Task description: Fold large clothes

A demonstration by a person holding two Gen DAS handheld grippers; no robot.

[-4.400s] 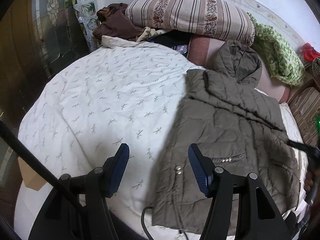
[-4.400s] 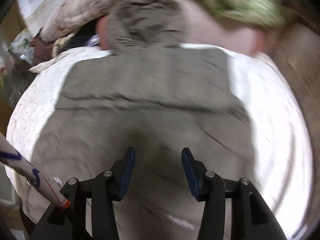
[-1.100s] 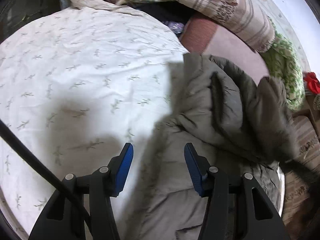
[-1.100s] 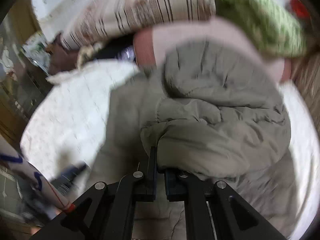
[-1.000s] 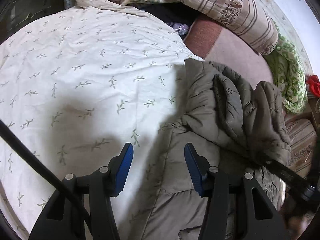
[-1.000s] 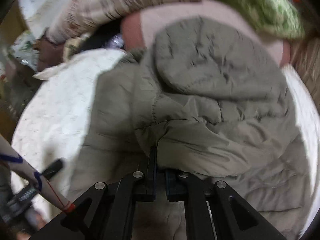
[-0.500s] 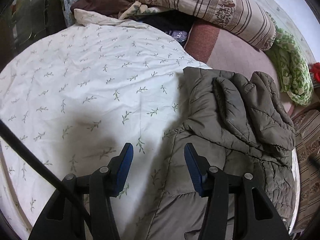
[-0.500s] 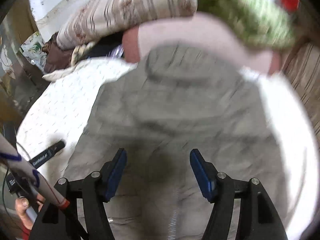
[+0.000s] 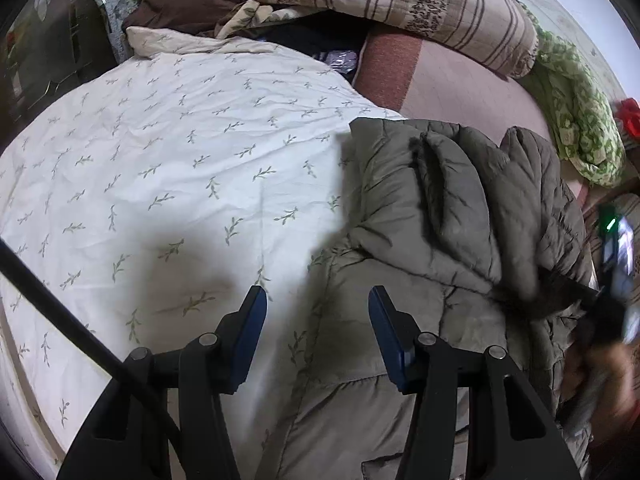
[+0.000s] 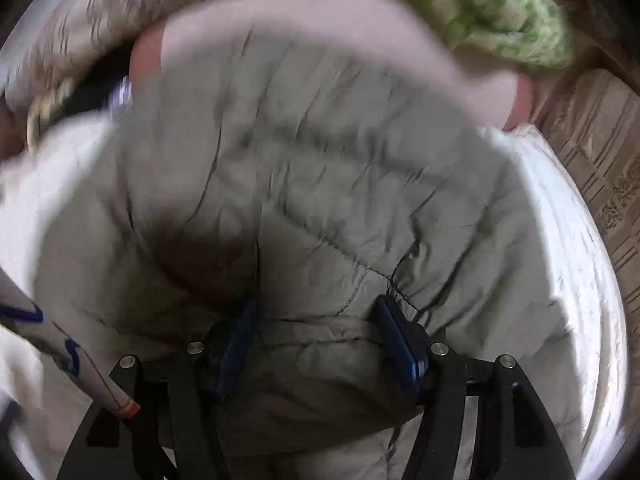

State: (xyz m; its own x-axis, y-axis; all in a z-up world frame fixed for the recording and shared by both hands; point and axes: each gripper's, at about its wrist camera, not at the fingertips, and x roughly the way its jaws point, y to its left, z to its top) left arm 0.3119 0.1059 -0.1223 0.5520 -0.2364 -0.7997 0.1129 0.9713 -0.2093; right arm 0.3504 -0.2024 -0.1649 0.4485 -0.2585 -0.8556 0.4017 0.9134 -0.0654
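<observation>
An olive-grey quilted hooded jacket [image 9: 432,240] lies on the right side of the bed, its hood and upper part folded down over the body. My left gripper [image 9: 316,320] is open and empty, hovering over the jacket's left edge where it meets the sheet. In the blurred right wrist view the jacket [image 10: 328,168] fills the frame. My right gripper [image 10: 316,336] is open, its jaws low against a padded fold of the jacket lying between them. The right gripper shows as a dark blur in the left wrist view [image 9: 600,304].
A white sheet with a leaf print [image 9: 160,168] covers the bed's left side. A striped pillow [image 9: 380,0], a pink blanket [image 9: 440,84], brown clothes [image 9: 176,4] and a green cloth [image 9: 576,112] lie at the head. A wooden floor [image 10: 600,148] is to the right.
My right gripper let go of the jacket's folded part, opened, and has dropped low onto the jacket. The left gripper drew back a little and stays open.
</observation>
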